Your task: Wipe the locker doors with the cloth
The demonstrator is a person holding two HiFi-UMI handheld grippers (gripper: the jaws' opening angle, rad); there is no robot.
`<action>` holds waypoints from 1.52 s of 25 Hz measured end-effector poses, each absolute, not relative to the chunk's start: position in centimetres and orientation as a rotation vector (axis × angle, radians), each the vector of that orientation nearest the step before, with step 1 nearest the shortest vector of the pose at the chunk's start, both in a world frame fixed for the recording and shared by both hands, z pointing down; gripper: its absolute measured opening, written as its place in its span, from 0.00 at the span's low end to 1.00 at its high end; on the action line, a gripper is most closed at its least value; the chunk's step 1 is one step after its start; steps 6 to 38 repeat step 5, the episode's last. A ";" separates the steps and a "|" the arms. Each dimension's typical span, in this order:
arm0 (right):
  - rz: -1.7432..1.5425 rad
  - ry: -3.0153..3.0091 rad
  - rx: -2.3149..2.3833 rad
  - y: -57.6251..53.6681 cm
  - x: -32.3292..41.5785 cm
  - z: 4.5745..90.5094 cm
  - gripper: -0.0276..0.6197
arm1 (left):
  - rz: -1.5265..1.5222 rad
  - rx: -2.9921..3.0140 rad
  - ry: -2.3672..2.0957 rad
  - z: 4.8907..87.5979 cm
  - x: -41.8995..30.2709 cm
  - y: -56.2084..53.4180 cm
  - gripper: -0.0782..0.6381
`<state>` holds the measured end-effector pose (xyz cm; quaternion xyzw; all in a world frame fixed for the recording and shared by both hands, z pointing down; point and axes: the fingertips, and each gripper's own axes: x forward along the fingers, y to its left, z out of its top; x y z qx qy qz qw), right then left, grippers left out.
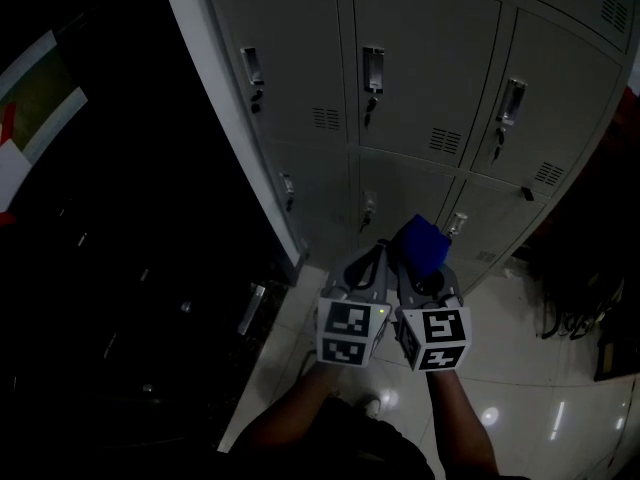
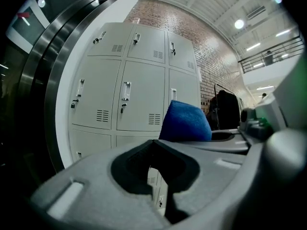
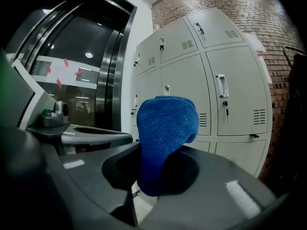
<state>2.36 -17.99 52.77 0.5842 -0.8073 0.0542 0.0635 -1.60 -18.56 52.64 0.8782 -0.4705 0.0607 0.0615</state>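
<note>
Right hand-held gripper [image 3: 153, 176]: jaws clamped on the blue cloth [image 3: 165, 128]. A good fat fold sticks up out of the hollow between them, and the lower end hangs just below the tips.

Left hand-held gripper [image 2: 160, 176]: jaws drawn together with nothing between them. Only a thin slit shows, with a locker door visible through it.

The pair: side by side in the head view and almost touching, left hand-held gripper [image 1: 372, 256] and right hand-held gripper [image 1: 420, 270], marker cubes facing the camera and both pointed at the lockers [image 1: 420, 58].

Cloth: up at the tip of the right-hand tool in the head view [image 1: 422, 243], in front of the lower row of doors. From the left gripper view it bulges just to the right of that tool's jaws [image 2: 184, 121]. It is held in the air, apart from the doors.

Lockers: pale grey metal in rows of three doors. Each door has a vertical handle with a lock under it and a small block of vent slots. All doors in view are closed [image 2: 139, 90] [image 3: 235, 90].

Floor [image 1: 520, 388]: glossy pale tiles throwing back spots of ceiling light.

Brick wall [image 3: 249, 8]: rises behind and above the lockers, and shows in the left gripper view too [image 2: 211, 47].

Left of the lockers: a white upright frame [image 1: 215, 88], then dark glass.

Person: both forearms [image 1: 460, 418] reach in from the near edge, one behind each cube.
</note>
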 end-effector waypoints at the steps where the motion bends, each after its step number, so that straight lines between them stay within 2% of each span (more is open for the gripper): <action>1: 0.159 -2.444 1.761 -17.7 2.5 52.5 0.15 | 0.183 2.657 -1.427 52.5 -1.4 -18.3 0.11; 38: 0.135 -2.463 1.740 -16.7 3.0 51.8 0.15 | 0.164 2.653 -1.445 51.7 -0.4 -17.1 0.11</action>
